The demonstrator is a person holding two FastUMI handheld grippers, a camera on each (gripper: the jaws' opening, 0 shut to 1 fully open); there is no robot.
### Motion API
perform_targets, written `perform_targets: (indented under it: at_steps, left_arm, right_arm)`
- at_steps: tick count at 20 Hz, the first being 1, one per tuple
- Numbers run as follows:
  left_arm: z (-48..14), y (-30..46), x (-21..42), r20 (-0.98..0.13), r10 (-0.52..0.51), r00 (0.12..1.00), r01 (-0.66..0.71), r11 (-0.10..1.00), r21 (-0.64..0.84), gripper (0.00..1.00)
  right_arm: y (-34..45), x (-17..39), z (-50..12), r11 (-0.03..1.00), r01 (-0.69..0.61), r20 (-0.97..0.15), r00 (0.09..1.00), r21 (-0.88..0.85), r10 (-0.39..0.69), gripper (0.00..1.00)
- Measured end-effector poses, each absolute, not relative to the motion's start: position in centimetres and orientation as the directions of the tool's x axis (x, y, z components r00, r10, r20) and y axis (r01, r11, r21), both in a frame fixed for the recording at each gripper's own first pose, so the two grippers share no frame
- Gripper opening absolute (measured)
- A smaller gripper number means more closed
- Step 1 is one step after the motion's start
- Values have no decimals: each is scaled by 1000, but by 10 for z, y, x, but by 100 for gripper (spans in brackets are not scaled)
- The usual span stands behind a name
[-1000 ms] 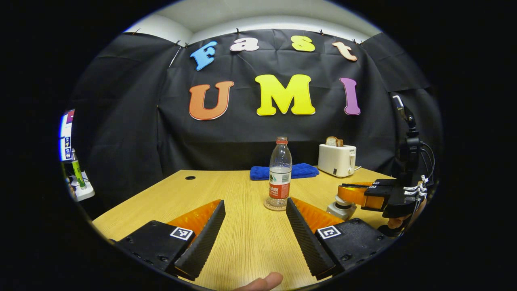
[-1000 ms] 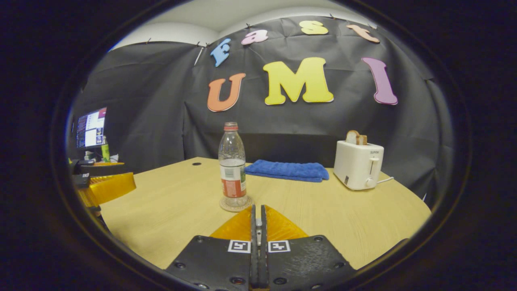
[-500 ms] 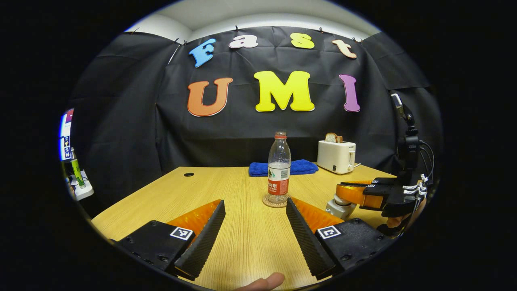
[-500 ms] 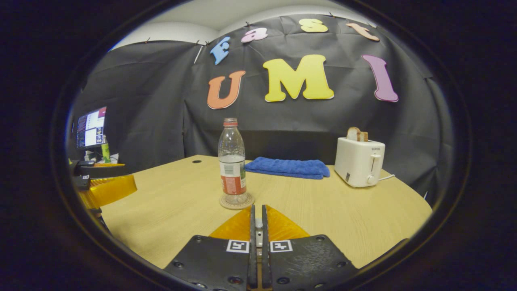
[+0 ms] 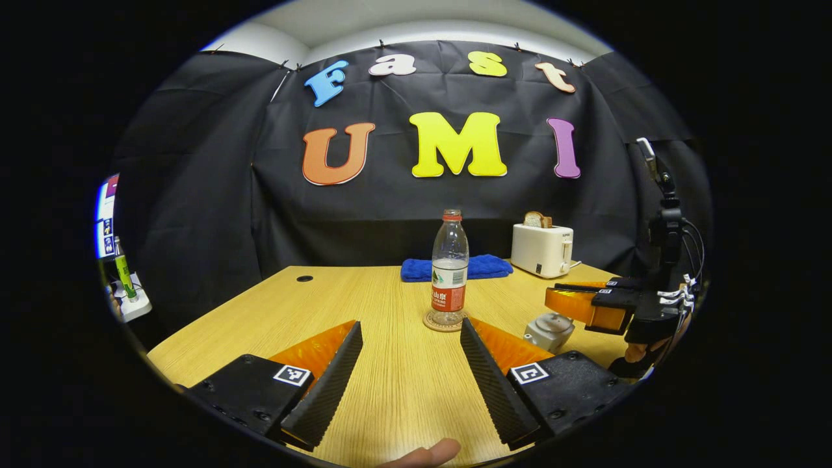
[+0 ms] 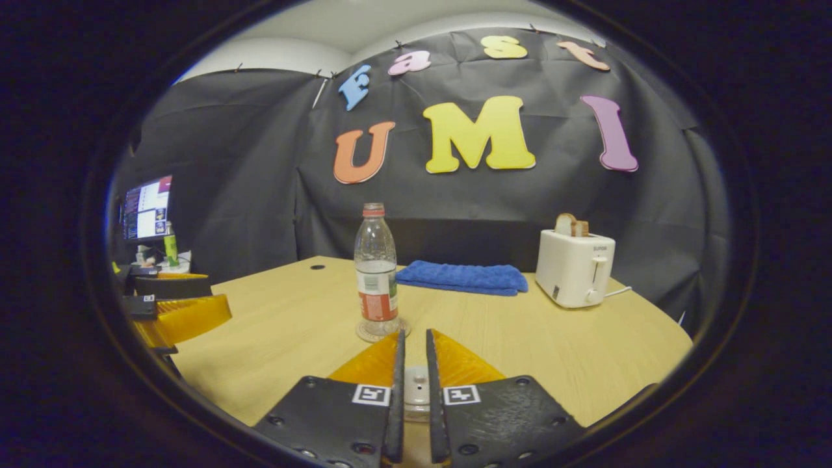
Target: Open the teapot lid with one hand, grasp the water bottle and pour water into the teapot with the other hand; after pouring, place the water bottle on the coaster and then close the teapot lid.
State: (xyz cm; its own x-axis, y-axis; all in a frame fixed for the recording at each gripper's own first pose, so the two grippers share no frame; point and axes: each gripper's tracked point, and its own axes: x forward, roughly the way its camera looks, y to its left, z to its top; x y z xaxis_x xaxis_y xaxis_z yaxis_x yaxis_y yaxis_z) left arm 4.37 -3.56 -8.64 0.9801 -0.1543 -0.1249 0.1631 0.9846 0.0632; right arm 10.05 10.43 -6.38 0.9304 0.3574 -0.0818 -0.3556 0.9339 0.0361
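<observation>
Left gripper view looks across the wooden table [image 5: 364, 305] at the water bottle [image 5: 449, 266], which stands upright on the round coaster [image 5: 444, 321] near the middle of the table, ahead of the left gripper [image 5: 406, 364], whose fingers are spread wide with nothing between them. To the right in that view the right gripper [image 5: 564, 303] hangs just above the teapot [image 5: 549, 330], whose lid sits on the pot; the gripper appears lifted clear of the knob rather than touching it. In the right gripper view the right gripper's fingers [image 6: 396, 364] stand slightly parted, and the pale lid knob [image 6: 416, 390] shows in the narrow gap below them, not clamped. With the bottle resting on the coaster, the lid on the pot and both grippers empty, the task reads as at its very end, the lid just let go, though the same layout would fit a start, so this is a judgement only. If it is the end, the next move calls for little more than drawing the right gripper straight up and back without catching the knob and tipping the lid. A blue towel [image 6: 463, 276] and a toaster [image 6: 574, 268] sit at the far side, well apart from the work.
</observation>
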Motion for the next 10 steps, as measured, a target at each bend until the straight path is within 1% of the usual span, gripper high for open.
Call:
perform_targets:
  at_steps: [1,2,3,4,5,6,7,8,9,10]
  left_arm:
    - [-84,-35,42,-123,-152,981,161,985,64,96]
    - [-80,-33,41,-117,-151,982,159,985,64,96]
    - [-75,-33,38,-109,-152,982,160,985,62,96]
    - [-72,-32,36,-105,-154,982,160,985,57,96]
    - [-67,-30,35,-103,-154,983,159,986,46,95]
    - [-63,-29,31,-101,-159,982,163,986,36,95]
    - [-58,-28,28,-99,-160,982,163,986,29,96]
    - [-52,-25,23,-93,-159,983,163,986,27,96]
    - [-44,-24,19,-85,-161,983,164,986,28,96]
    - [-39,-23,14,-78,-167,983,169,985,29,96]
  right_arm:
    - [101,99,-58,940,-339,-73,937,31,340,24]
    - [97,92,-56,945,-327,-70,942,29,328,37]
    - [94,86,-54,947,-319,-73,945,32,320,41]
    - [90,79,-50,951,-307,-70,948,36,309,53]
    - [84,73,-44,956,-290,-63,954,38,292,59]
    - [78,67,-38,962,-270,-57,961,37,271,67]
    - [72,60,-31,968,-249,-55,966,35,251,70]
    - [67,53,-26,973,-228,-53,972,35,230,76]
    - [62,44,-19,976,-214,-48,975,36,216,80]
    - [58,36,-14,979,-200,-47,978,37,202,89]
